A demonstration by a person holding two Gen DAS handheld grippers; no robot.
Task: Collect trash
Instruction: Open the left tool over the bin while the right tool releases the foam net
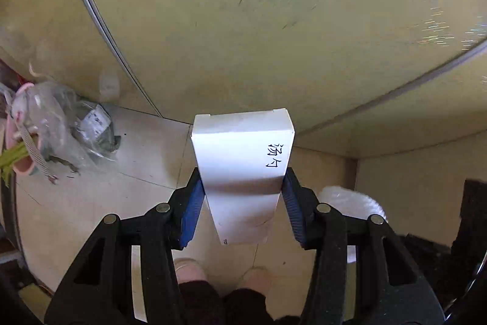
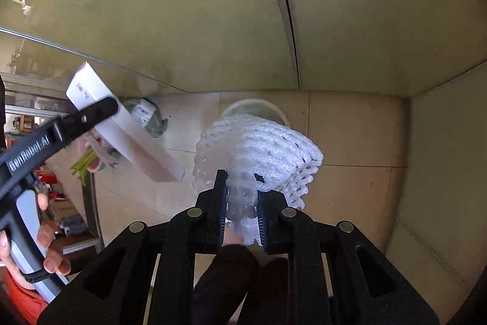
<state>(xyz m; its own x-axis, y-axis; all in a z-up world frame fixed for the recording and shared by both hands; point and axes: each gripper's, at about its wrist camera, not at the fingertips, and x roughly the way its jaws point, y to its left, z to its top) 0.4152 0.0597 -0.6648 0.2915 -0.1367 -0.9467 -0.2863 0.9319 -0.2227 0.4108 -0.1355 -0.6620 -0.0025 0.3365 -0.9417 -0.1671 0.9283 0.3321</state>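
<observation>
At the far left, on the tiled floor (image 1: 146, 154), lies a clear plastic bag (image 1: 61, 124) with blurred contents, perhaps packaging, beside pink and green odds and ends against the wall. In the right wrist view a hand (image 2: 45, 236) grips the handle of the left gripper (image 1: 242, 197). Its blue pads (image 1: 191, 212) are clamped on the two narrow sides of a white box (image 1: 243, 169), which is held clear of the floor and carries handwritten black characters on its upper face. Below it the person's shoes (image 1: 188, 267) and dark trouser legs show. Further right, the right gripper (image 2: 242, 203) has its jaws squeezed nearly together on a bunch of white foam net (image 2: 258, 154), the mesh bulging out above the fingertips. Just past the net a round white bin (image 2: 258, 108) stands on the floor near the yellowish wall (image 2: 182, 5), its rim partly hidden by the foam.
</observation>
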